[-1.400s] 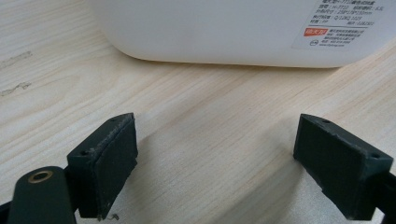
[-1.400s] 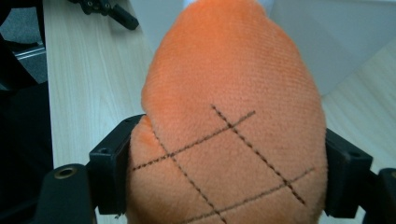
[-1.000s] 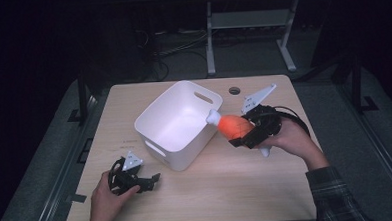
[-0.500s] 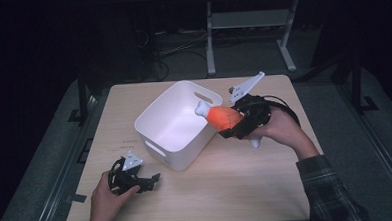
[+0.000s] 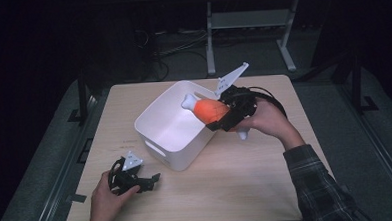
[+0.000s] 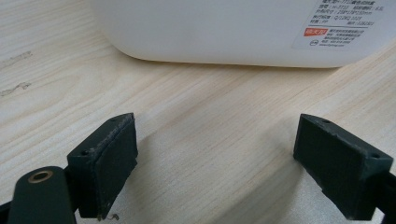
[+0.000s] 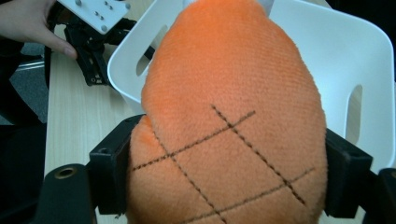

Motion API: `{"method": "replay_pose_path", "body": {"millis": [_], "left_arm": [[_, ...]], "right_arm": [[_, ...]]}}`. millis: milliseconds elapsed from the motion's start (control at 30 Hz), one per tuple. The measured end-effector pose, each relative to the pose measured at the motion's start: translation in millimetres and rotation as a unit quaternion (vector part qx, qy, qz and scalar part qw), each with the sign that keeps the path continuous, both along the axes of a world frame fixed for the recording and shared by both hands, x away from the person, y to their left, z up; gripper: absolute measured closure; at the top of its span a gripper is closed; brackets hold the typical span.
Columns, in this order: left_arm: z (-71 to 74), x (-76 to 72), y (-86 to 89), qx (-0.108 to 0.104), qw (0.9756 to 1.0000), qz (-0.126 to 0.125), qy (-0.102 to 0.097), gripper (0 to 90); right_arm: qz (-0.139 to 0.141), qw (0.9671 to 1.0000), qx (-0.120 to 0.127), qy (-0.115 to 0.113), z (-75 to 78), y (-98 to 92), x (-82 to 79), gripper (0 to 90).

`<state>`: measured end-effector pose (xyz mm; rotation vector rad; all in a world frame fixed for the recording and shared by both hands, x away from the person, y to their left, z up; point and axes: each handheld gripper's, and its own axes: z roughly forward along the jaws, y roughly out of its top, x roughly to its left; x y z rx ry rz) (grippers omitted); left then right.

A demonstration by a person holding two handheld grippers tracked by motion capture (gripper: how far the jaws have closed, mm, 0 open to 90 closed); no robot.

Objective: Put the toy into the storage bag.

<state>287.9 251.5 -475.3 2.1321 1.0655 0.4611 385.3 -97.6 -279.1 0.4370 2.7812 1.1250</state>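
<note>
At the near left corner of the wooden table (image 5: 247,188), the left gripper (image 5: 146,181) is held low by the person's left hand (image 5: 105,202). In the left gripper view, its two black jaws are seen spread wide apart with only bare wood between them, so nothing is grasped. Just beyond the jaws, the white outer wall of the bin (image 6: 210,28) is seen standing on the table, and a printed label (image 6: 338,23) with a red patch is stuck on it.

Further in, at the middle of the table, the white plastic bin (image 5: 160,142) is placed with its handle cut-outs in the side walls. Its inside looks empty from the high view.

At the far right rim of the bin, the right gripper (image 5: 219,120) is held by the person's right hand (image 5: 264,120), whose plaid sleeve (image 5: 320,185) comes from the lower right. Its jaws are closed on both sides of an orange plush toy (image 5: 210,110) shaped like a drumstick, with a white bone end (image 5: 187,101) pointing over the bin. The toy is thus held in the air above the bin's right edge, not lying inside. In the right gripper view, dark stitched crossing lines are seen on the orange plush toy (image 7: 233,107), which is pressed between the two black pads (image 7: 109,179).

Beyond the table, a metal stand (image 5: 250,33) is seen on the dark floor.
</note>
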Motion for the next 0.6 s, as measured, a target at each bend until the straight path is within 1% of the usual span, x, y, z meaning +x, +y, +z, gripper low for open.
{"method": "replay_pose_path", "body": {"millis": [100,200,333,433,600], "left_arm": [[0.0,0.0,0.0,0.000,1.0000,0.000,0.000,12.6],[0.1,0.0,0.1,0.001,1.0000,0.000,0.000,12.7],[0.0,0.0,0.1,0.001,1.0000,0.000,0.000,12.6],[0.0,0.1,0.1,0.001,1.0000,0.000,0.000,12.6],[0.0,0.0,0.0,0.000,1.0000,0.000,0.000,12.7]], "right_arm": [[0.010,0.9999,-0.002,-0.005,2.3,7.6,3.3,21.1],[0.014,0.9999,-0.006,-0.004,4.1,15.1,5.6,21.1],[0.020,0.9998,-0.004,-0.003,5.3,25.0,9.4,21.1],[0.028,0.9996,-0.007,-0.004,4.0,33.6,13.3,21.1],[0.040,0.9991,-0.012,0.003,0.2,49.0,19.9,21.1]]}}
